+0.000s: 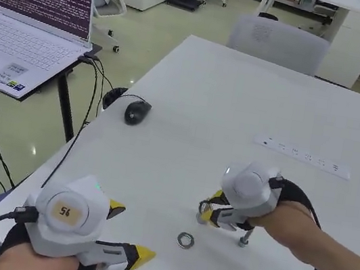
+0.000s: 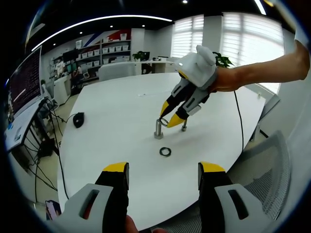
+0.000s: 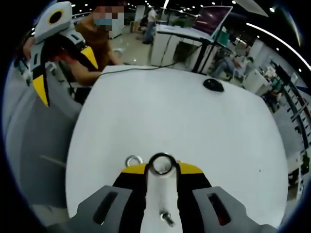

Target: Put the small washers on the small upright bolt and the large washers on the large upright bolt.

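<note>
Right gripper [image 2: 166, 120] pinches a washer [image 3: 162, 155] just above the large bolt [image 2: 158, 131]. My left gripper [image 2: 164, 169] hangs wide, empty. Risk: a tilted washer snags the thread and drops by the loose washer [image 1: 184, 240] nearer me.

Laptop [image 1: 26, 22], mouse [image 1: 137, 111], power strip [image 1: 303, 156], chair [image 1: 277, 42]

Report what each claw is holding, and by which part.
Right claw grips a washer by opposite edges of its rim, between its tips. Left claw is open and holds nothing.

head: above, looking down | 2 gripper views: low, opposed | shared: table [image 1: 241, 97]
</note>
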`<state>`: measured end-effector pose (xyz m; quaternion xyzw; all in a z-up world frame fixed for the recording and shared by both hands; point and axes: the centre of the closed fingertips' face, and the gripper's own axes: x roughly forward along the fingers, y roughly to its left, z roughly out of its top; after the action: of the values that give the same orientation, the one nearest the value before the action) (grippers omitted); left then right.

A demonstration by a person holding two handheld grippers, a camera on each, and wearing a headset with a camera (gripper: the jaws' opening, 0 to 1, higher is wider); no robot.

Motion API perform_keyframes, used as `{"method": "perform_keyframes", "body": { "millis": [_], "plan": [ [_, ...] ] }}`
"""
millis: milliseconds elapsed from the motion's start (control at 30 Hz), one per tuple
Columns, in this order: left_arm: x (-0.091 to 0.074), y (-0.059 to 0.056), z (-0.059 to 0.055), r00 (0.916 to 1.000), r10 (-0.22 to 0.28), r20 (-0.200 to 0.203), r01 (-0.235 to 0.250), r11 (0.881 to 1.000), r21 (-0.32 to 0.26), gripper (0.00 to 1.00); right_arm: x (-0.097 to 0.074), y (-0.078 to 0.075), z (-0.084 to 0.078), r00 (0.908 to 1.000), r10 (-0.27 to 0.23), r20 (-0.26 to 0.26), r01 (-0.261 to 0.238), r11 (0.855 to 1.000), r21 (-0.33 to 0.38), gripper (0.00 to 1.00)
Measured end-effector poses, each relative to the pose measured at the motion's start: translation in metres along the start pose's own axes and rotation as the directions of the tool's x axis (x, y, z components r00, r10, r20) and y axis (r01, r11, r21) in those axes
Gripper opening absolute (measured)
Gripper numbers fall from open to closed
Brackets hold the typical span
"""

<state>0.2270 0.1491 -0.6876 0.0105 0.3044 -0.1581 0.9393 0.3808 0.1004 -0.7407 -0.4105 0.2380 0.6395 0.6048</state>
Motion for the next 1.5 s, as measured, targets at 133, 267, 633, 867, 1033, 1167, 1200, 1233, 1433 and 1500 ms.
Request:
{"method": "perform_keyframes", "body": {
  "millis": [133, 267, 633, 867, 1033, 1167, 1200, 1233, 1433, 1500],
  "plan": [
    [-0.001, 0.002, -0.001, 1.0000, 0.004, -0.001, -0.004, 1.000, -0.002, 0.57, 0.001, -0.011, -0.002, 0.9997, -0.019, -0.014, 0.020, 1.000, 0.016, 0.23],
    [-0.001, 0.002, -0.001, 1.0000, 0.006, -0.002, -0.006, 1.000, -0.004, 0.57, 0.008, -0.017, -0.004, 0.9995, -0.014, -0.028, 0.015, 1.000, 0.023, 0.23],
    [-0.004, 0.006, -0.002, 0.9998, 0.018, -0.006, -0.018, 1.000, -0.009, 0.57, 0.020, -0.016, -0.011, 0.9978, 0.011, -0.065, -0.009, 0.999, 0.033, 0.23],
    [-0.004, 0.006, -0.003, 0.9998, 0.017, -0.008, -0.017, 1.000, -0.013, 0.57, 0.022, -0.016, -0.012, 0.9970, 0.016, -0.076, -0.013, 0.999, 0.041, 0.23],
    [-0.002, 0.005, -0.004, 0.9999, 0.014, -0.010, -0.014, 1.000, -0.013, 0.57, 0.026, -0.017, -0.014, 0.9953, 0.025, -0.094, -0.020, 0.999, 0.050, 0.23],
    [-0.002, 0.005, -0.004, 0.9999, 0.013, -0.010, -0.013, 1.000, -0.014, 0.57, 0.031, -0.015, -0.016, 0.9927, 0.035, -0.115, -0.029, 0.998, 0.056, 0.23],
    [-0.002, 0.005, -0.004, 0.9999, 0.012, -0.010, -0.012, 1.000, -0.014, 0.57, 0.032, -0.015, -0.017, 0.9926, 0.036, -0.116, -0.030, 0.998, 0.053, 0.23],
    [-0.002, 0.005, -0.004, 0.9999, 0.012, -0.011, -0.012, 1.000, -0.013, 0.57, 0.034, -0.015, -0.018, 0.9915, 0.041, -0.123, -0.034, 0.998, 0.056, 0.23],
    [-0.003, 0.005, -0.006, 0.9998, 0.014, -0.012, -0.014, 1.000, -0.016, 0.57, 0.045, -0.013, -0.025, 0.9861, 0.054, -0.157, -0.043, 0.997, 0.068, 0.23],
    [-0.004, 0.006, -0.006, 0.9998, 0.015, -0.012, -0.015, 1.000, -0.017, 0.57, 0.047, -0.013, -0.025, 0.9854, 0.055, -0.161, -0.044, 0.997, 0.067, 0.24]
  ]
}}
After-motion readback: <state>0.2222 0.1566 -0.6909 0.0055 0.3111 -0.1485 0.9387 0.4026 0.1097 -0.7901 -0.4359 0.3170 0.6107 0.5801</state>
